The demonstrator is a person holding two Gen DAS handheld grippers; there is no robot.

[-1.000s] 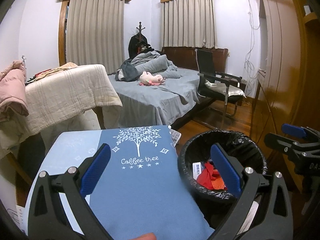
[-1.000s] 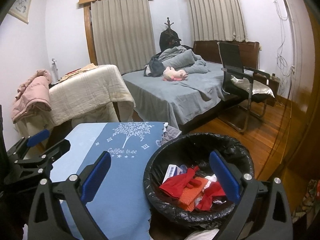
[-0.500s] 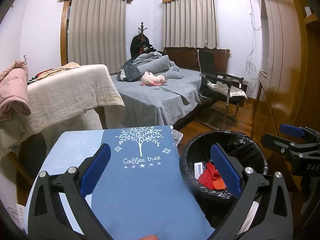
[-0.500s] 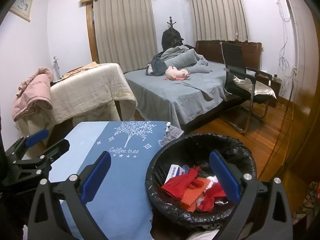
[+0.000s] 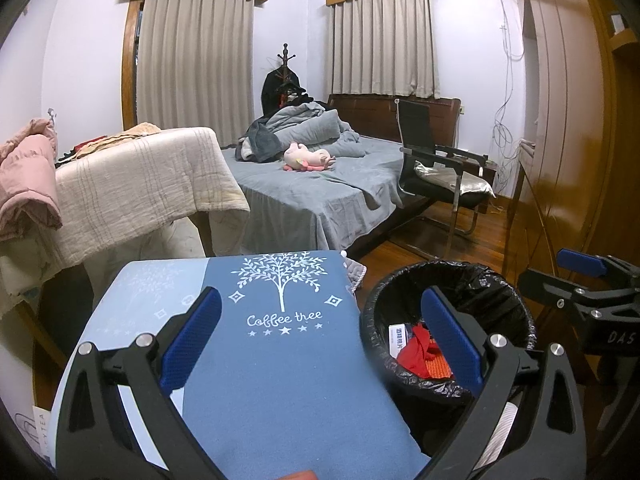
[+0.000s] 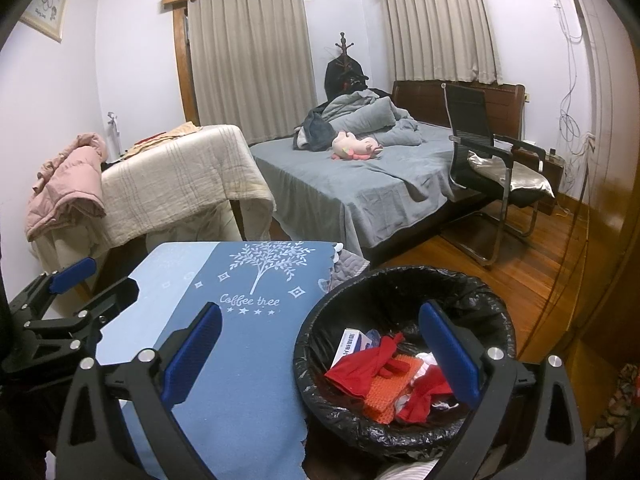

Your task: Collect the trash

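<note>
Left gripper (image 5: 320, 342) held wide apart, nothing between the blue pads, raised over a blue tablecloth (image 5: 276, 380) printed with a white tree and the words "Coffee tree"; right gripper (image 6: 320, 354) likewise spread wide and empty, one finger over the cloth, the other over the bin; seen from the left wrist, right gripper at the far right edge, beside the bin; seen from the right wrist, left gripper at the lower left, next to the cloth's pale blue side. Trash bin (image 6: 486, 300) lined with a black bag, standing just beside the table's right edge on a wooden floor (image 6: 532, 276); trash inside: a red glove (image 6: 368, 370), an orange ribbed piece (image 6: 380, 396), a small white and blue box (image 6: 352, 342), more red and white scraps under the right finger, perhaps cloth or paper, too hidden to tell. Beyond the table, a grey bed (image 5: 320, 192) with heaped bedding and a pink plush toy (image 5: 308, 158); a black chair (image 5: 436, 160) to its right; a beige blanket (image 5: 140, 176) draped to the left; curtains drawn over both windows.
</note>
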